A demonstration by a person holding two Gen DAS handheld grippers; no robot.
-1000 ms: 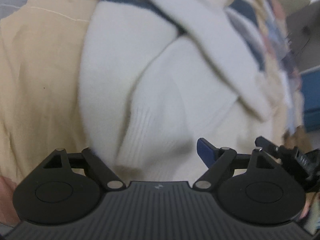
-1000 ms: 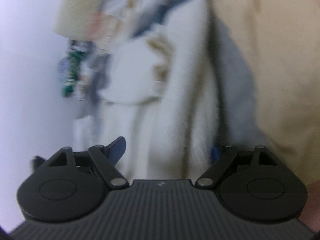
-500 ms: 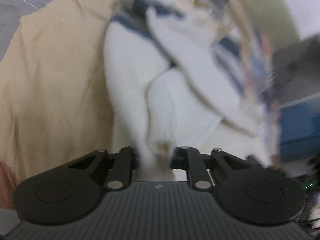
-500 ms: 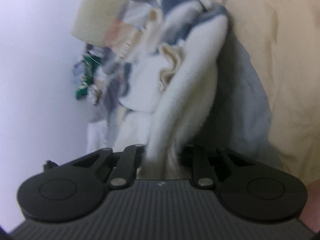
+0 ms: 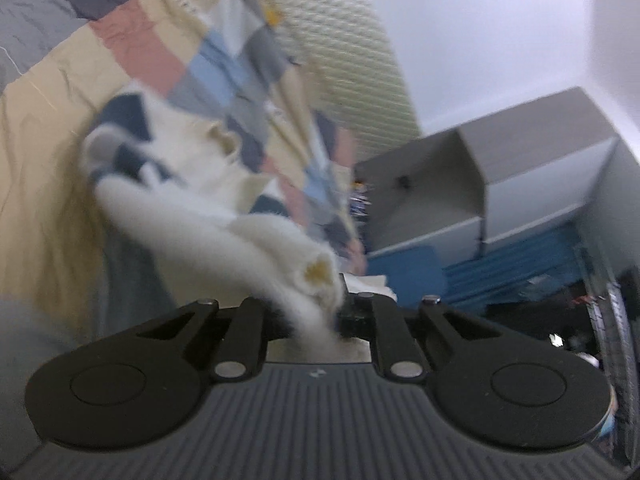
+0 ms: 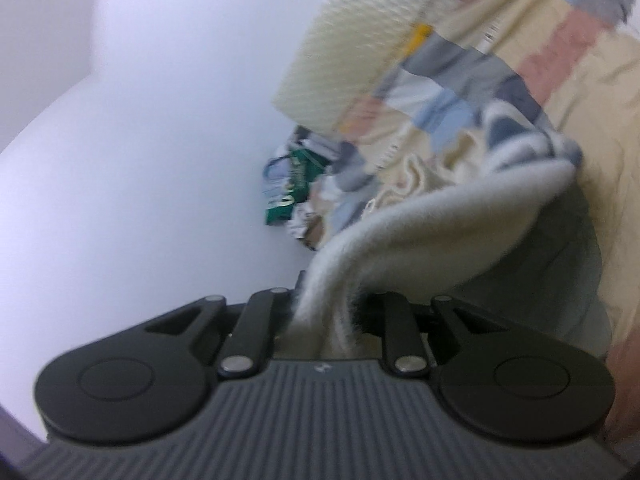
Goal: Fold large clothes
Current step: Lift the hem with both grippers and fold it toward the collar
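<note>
A fluffy white sweater [image 5: 208,216] with dark blue stripes lies on a bed and is lifted at both ends. My left gripper [image 5: 316,312] is shut on a bunched white edge of it, and the fabric stretches away up-left toward the bed. In the right wrist view my right gripper [image 6: 332,312] is shut on another edge of the white sweater [image 6: 440,220], which arcs up and to the right. Both fingertip pairs are buried in the fabric.
A beige sheet [image 5: 44,140] and a patchwork quilt [image 5: 208,60] cover the bed, with a cream textured pillow [image 6: 360,32] at its head. Grey and blue storage boxes [image 5: 500,200] stand to the right. A white wall [image 6: 140,120] and small clutter [image 6: 292,188] sit beyond the bed.
Both grippers were open over the sweater, then shut on its fabric. Since then both have risen and tilted up, lifting the sweater off the bed so wall and boxes came into view.
</note>
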